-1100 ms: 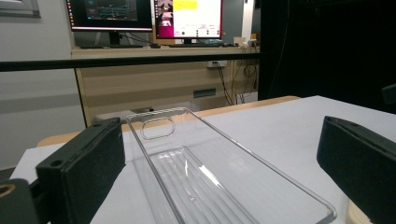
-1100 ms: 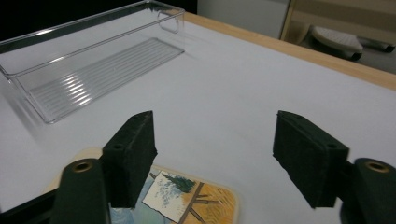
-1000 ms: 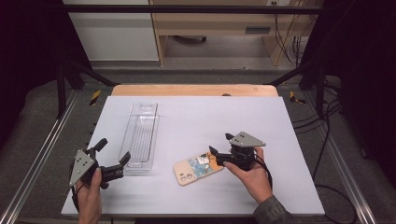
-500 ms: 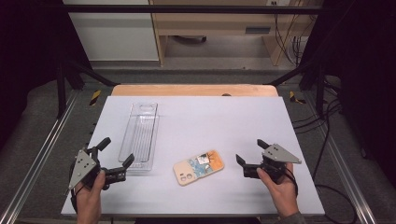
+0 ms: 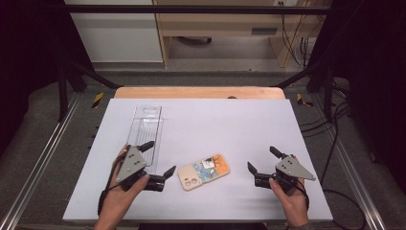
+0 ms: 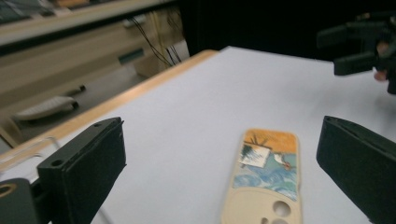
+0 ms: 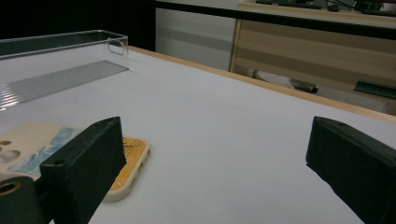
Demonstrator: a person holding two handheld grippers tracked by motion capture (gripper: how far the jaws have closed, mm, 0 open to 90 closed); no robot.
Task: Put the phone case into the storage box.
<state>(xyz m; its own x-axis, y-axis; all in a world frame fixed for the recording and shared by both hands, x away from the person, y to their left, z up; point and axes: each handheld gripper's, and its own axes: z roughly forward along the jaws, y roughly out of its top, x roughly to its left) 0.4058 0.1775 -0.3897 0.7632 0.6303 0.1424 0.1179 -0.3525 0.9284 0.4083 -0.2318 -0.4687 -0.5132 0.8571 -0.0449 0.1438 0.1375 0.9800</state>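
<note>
1. Even overhead light keeps my pale lavender tabletop (image 5: pixel 230 124) bright; the surroundings stay dark.
2. Soft, short shadows lie under my left gripper (image 5: pixel 155 165).
3. Beyond its jaws, the cream illustrated phone case (image 6: pixel 266 179) and wooden shelving look motion-blurred.

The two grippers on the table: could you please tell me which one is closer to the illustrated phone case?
The left gripper: it sits right beside the cream, orange and blue phone case, while the right gripper stands well apart.

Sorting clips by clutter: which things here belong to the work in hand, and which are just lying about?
In the job:
- phone case, flat on the mat
- clear plastic tray
- left gripper, open, nearing the case
- right gripper, open, apart from it

Lying about:
- yellow-black clamps beside the table
- cables on the floor
</note>
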